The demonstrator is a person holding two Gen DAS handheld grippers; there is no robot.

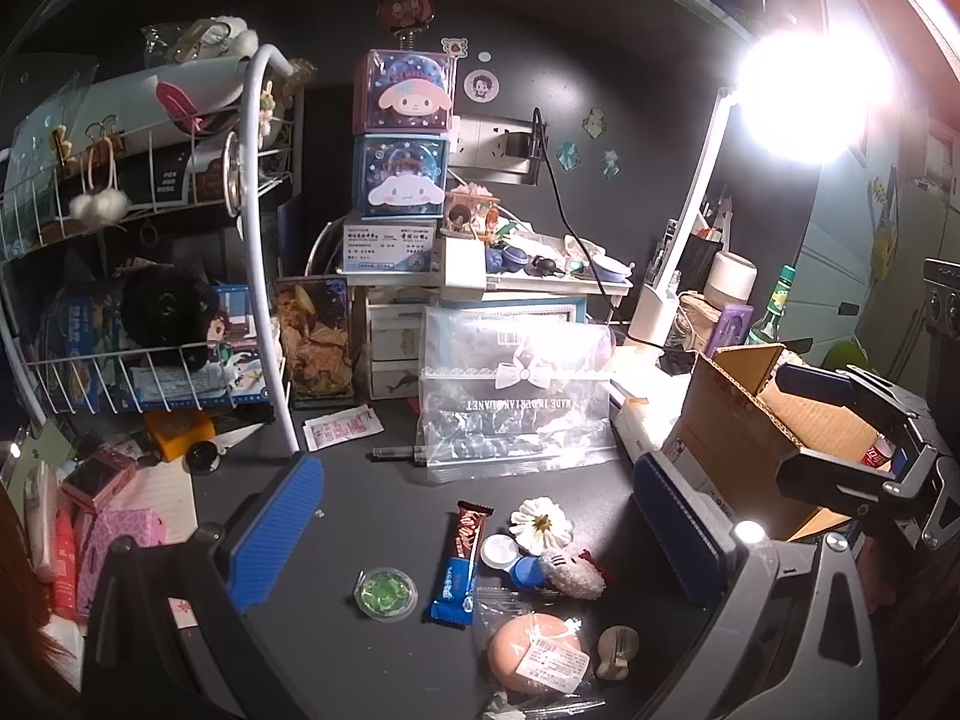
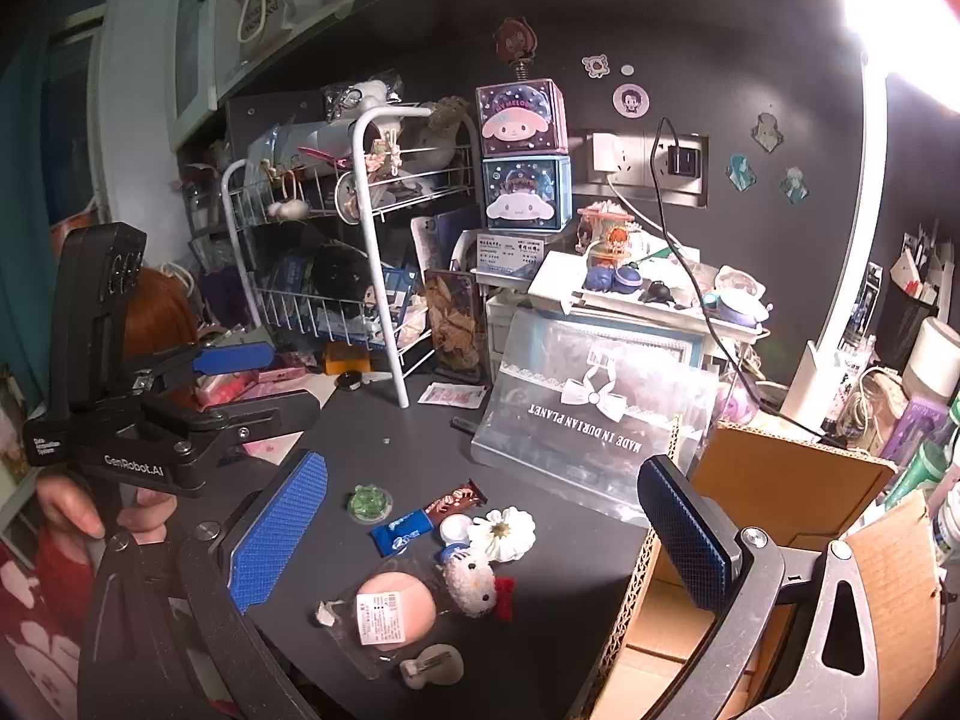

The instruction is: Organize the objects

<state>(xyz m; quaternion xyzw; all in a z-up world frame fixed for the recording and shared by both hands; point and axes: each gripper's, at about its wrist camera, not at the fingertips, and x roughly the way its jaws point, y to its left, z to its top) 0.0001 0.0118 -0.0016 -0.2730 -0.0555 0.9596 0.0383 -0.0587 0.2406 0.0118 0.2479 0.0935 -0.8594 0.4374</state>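
Small items lie on the dark desk: a green-filled clear cup, a brown-and-blue snack bar, a white flower, a Hello Kitty plush, a wrapped peach sponge and a hair clip. My left gripper is open and empty above them. My right gripper is open and empty beside an open cardboard box.
A clear plastic bag leans at the middle back, with a pen in front. A white wire rack fills the left. Stacked boxes and a lit desk lamp stand behind. Clutter lies at the left edge.
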